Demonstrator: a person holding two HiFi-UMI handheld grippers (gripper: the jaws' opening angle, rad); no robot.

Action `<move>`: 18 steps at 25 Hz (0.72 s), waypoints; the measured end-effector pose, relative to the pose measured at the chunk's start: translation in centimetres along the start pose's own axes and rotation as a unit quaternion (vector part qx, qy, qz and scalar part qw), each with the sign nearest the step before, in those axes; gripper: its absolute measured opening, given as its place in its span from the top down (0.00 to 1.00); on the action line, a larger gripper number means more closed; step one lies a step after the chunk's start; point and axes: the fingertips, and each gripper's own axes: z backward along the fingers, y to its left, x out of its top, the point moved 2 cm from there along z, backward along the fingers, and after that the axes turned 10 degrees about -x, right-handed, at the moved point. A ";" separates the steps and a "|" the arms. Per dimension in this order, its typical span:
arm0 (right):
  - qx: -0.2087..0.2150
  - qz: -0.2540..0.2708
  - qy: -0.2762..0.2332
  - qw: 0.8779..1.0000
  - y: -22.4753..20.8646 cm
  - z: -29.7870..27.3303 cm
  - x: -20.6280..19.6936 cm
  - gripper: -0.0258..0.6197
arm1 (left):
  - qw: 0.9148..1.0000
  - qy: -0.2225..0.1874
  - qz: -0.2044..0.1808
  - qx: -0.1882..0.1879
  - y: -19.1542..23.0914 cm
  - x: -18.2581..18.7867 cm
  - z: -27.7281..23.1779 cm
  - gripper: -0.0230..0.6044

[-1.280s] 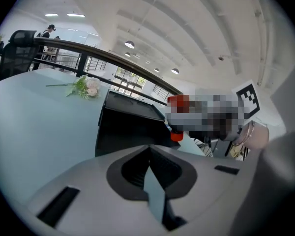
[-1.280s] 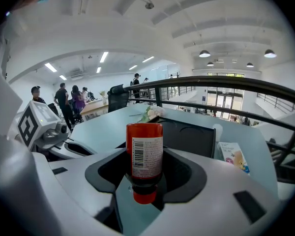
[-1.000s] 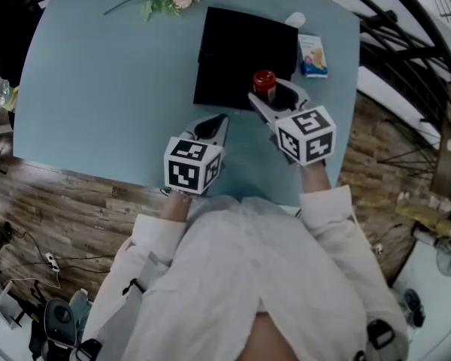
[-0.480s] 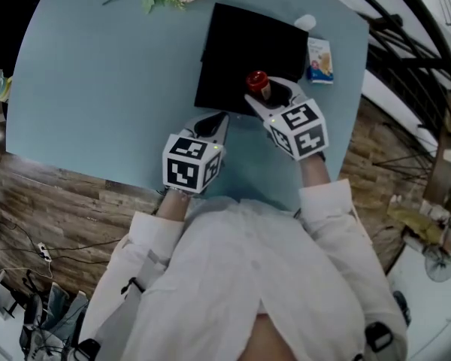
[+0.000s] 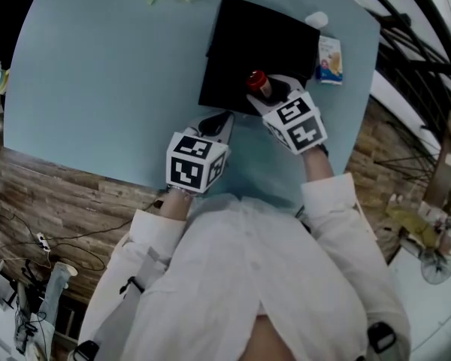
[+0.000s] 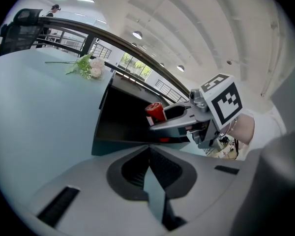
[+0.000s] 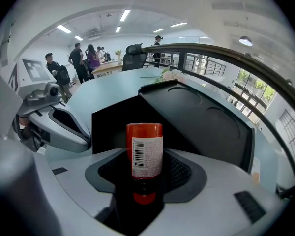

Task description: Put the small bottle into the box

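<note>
The pick-up is done and the placing is not. The right gripper [image 7: 146, 175] has its jaws closed on the small bottle [image 7: 145, 154], gripping it across its middle. It holds the bottle in the air at the near edge of the black box [image 5: 248, 36], which sits toward the far right corner of the surface [image 5: 98, 74]. What is left is to carry the bottle over the opening, lower it and let go.

The bottle's long axis is close to upright, crosswise to the jaws. One red end points up and a smaller red end shows below the jaws.

The left gripper [image 6: 149, 161] has its jaws pressed together on nothing, just on the near side of the box.
</note>
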 end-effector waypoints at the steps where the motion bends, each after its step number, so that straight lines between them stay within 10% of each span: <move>1: 0.005 0.003 0.005 1.000 0.2 -0.1 0.0 0.64 | 1.000 0.000 0.000 0.000 0.0 0.0 0.0 0.96; 18: 0.034 0.044 0.049 0.997 1.5 -1.8 -0.2 0.64 | 1.000 0.005 0.014 0.000 1.3 -0.4 -0.1 0.96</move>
